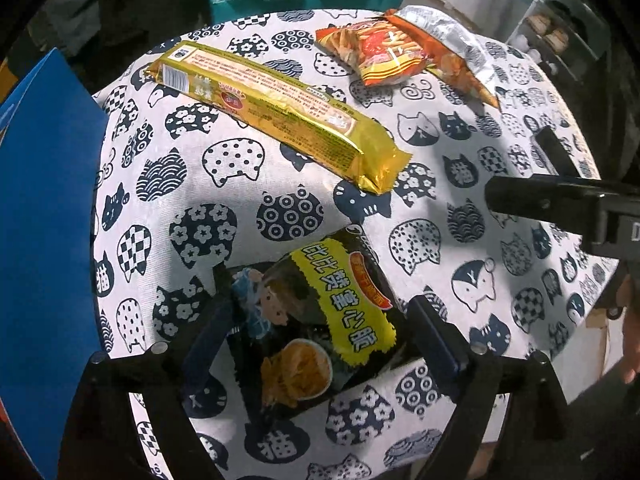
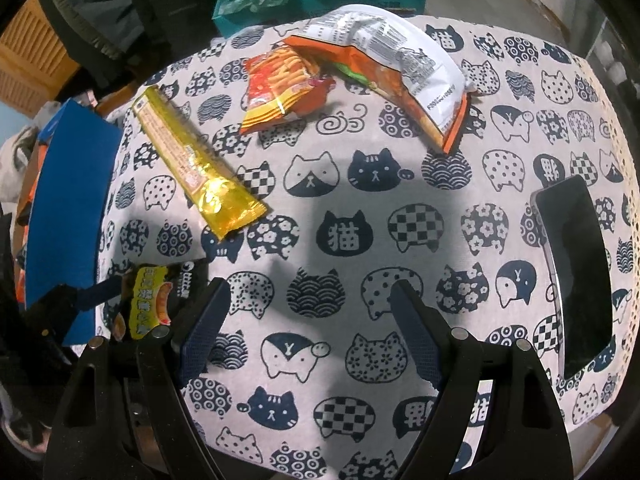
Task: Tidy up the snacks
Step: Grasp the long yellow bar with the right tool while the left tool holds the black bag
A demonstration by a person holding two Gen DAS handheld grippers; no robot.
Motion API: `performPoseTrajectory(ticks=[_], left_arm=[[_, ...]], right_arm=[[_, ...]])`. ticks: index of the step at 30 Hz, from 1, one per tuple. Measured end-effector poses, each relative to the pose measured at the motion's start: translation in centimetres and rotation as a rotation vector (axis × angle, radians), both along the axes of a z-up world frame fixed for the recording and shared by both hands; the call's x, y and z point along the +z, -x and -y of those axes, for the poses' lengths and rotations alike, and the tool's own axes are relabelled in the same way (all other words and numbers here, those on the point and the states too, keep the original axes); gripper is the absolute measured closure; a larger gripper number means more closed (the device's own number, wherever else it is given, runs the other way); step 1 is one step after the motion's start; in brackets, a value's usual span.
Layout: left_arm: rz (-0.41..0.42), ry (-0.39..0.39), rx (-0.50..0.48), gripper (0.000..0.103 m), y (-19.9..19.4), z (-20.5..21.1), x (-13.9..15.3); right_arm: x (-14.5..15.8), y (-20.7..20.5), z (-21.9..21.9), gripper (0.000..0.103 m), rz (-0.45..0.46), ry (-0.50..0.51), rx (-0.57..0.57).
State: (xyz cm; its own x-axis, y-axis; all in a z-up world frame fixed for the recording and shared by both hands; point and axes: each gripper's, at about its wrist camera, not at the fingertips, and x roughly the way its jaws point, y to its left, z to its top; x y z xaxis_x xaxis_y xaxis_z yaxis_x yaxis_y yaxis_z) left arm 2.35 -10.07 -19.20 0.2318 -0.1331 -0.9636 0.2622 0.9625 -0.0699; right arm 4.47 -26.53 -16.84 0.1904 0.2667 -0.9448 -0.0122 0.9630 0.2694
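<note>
Between my left tongs (image 1: 316, 316) lies a black crinkly snack pouch with a yellow label (image 1: 312, 320) – both pairs spread wide, pinching nothing, my right tongs (image 2: 308, 312) over bare cat-print tablecloth (image 2: 360, 208). Little looks sorted yet: the long gold foil biscuit pack (image 1: 276, 112) runs diagonally from far left toward near right, its crimped end pointing at me, and two orange crisp bags (image 1: 384, 56) lie heaped at the far edge – all still loose beside a blue box (image 1: 48, 208)

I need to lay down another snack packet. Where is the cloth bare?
Bare cloth lies between the gold biscuit pack and the phone, below the red snack bags. It is crowded along the far edge and by the blue box.
</note>
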Motion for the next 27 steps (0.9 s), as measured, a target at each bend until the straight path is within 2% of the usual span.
performPoseTrajectory(ticks=[4,8,13,14,16,27], left_arm=[[0.018,-0.036,0.005,0.012,-0.2,0.5,-0.6],[0.038,-0.029,0.022,0.014,-0.2,0.4,-0.8],[0.059,-0.027,0.021,0.031,0.6,-0.1,-0.5],[0.049,-0.043,0.009,0.032,0.8,-0.3,-0.3],[0.047,-0.029,0.016,0.034,0.9,-0.7,-0.1],[0.079,0.009,0.123,0.035,0.0,-5.9,2.5]], right_arm=[[-0.2,-0.5,0.2,0.021,-0.003,-0.007,-0.007],[-0.4,-0.9,0.1,0.021,-0.004,-0.011,-0.008],[-0.8,-1.8,-0.7,0.021,-0.005,-0.018,0.008],[-0.8,-2.0,-1.0,0.021,-0.004,-0.02,0.013],[-0.8,-2.5,-1.6,0.021,0.005,-0.026,0.028],[0.4,-5.4,-5.2,0.021,0.089,-0.033,0.146]])
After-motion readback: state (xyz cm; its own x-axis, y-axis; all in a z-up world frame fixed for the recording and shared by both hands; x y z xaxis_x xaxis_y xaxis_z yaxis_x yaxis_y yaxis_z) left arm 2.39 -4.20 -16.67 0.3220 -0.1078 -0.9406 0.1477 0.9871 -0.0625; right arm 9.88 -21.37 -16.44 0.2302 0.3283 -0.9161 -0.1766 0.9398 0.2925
